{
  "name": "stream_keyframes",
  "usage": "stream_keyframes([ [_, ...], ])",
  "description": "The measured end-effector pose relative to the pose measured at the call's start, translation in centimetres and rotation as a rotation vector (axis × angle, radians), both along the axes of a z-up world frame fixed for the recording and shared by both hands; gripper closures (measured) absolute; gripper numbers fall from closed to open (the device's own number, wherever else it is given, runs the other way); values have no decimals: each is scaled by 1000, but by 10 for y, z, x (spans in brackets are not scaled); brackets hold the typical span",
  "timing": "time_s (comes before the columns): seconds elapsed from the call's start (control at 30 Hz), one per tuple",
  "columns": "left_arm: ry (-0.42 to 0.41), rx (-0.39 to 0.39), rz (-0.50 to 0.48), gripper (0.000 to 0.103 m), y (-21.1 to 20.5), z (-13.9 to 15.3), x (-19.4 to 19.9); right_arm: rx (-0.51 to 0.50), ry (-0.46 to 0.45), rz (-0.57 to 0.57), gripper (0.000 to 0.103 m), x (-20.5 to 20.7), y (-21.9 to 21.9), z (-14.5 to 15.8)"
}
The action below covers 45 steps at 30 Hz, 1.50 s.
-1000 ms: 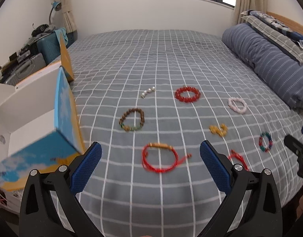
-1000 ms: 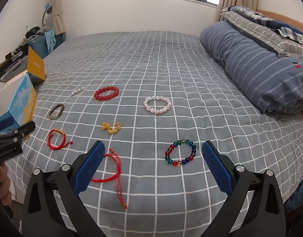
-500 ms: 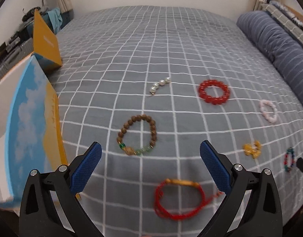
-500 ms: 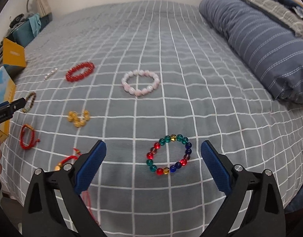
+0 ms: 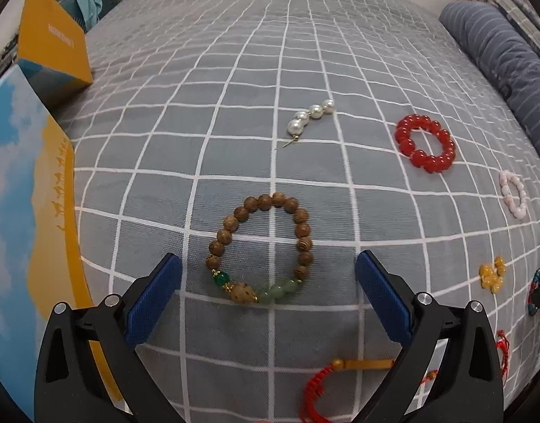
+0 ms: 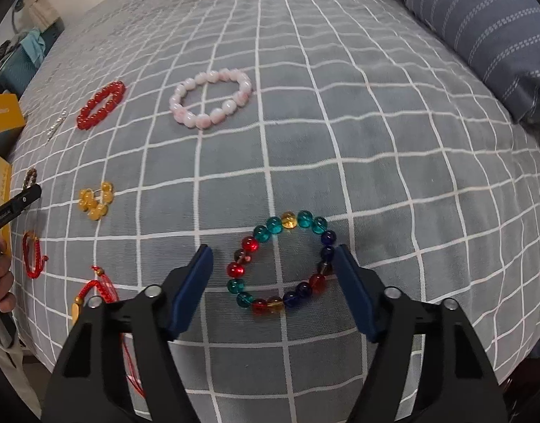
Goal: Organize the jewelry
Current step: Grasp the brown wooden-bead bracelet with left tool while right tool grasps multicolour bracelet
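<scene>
A brown wooden bead bracelet (image 5: 231, 226) with green beads lies on the grey checked bed. My left gripper (image 5: 268, 264) is open, its blue pads on either side of the bracelet's near half. A multicoloured glass bead bracelet (image 6: 266, 232) lies between the pads of my right gripper (image 6: 274, 255), which is open and closing in around it. Also on the bed are a pearl strand (image 5: 310, 115), a red bead bracelet (image 5: 425, 142), a pink bead bracelet (image 6: 210, 98), a yellow bead cluster (image 6: 95, 200) and red cord bracelets (image 5: 317, 393) (image 6: 32, 253).
An open blue and orange box (image 5: 30, 190) stands at the bed's left edge, with its orange lid (image 5: 49, 44) behind it. A striped blue bolster (image 6: 481, 28) lies along the right side. The left gripper's tip (image 6: 14, 208) shows in the right wrist view.
Both grippers have moved forward and down towards the bed. The left now straddles the wooden bracelet and the right straddles the multicoloured one; the right jaws have narrowed.
</scene>
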<state>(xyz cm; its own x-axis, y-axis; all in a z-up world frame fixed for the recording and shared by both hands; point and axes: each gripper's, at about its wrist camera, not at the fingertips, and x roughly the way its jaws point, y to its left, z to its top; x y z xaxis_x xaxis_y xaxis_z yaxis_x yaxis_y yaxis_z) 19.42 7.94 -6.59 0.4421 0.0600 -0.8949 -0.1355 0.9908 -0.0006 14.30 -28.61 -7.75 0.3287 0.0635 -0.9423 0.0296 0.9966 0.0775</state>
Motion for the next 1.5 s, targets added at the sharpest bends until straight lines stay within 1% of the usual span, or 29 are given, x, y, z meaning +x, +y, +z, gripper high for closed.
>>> stream_keyframes([
  [0.07,-1,7,-5,8,-1,0,1,-4,11,-6,47,3,1,-2],
  [0.1,1,10,-9,10,-4,1,-1,4,17,-7,51,3,0,-3],
  [0.17,6,-5,-19,17,-4,2,0,9,27,-10,55,4,0,-5],
  [0.23,15,-18,-26,28,-4,2,2,9,30,-13,60,4,0,-5],
  [0.33,22,-34,-31,39,-4,3,3,8,32,-14,65,3,1,-6],
  [0.4,21,-40,-25,46,-2,4,3,5,31,-14,72,5,2,-6],
  [0.43,20,-39,-23,53,-2,4,3,0,30,-14,76,4,2,-6],
  [0.47,20,-37,-22,57,-2,4,3,-1,28,-14,80,5,2,-6],
  [0.5,20,-32,-21,67,-4,5,2,-2,26,-14,84,4,2,-6],
  [0.53,18,-31,-26,81,-5,6,1,-3,24,-12,84,4,2,-5],
  [0.57,19,-32,-28,89,-5,6,1,-4,23,-12,84,4,2,-5],
  [0.73,13,-48,-32,89,-3,11,-1,4,16,-17,84,6,1,-5],
  [0.97,1,-42,-40,89,-4,17,-4,12,7,-20,84,2,-2,-1],
  [1.17,-21,-22,-29,89,-7,26,-9,1,-16,-19,85,0,-1,7],
  [1.23,-30,-17,-30,89,-8,29,-11,-6,-24,-16,103,-1,-1,10],
  [1.5,-46,-3,-42,89,-15,39,-15,-16,-45,-14,103,-2,-1,20],
])
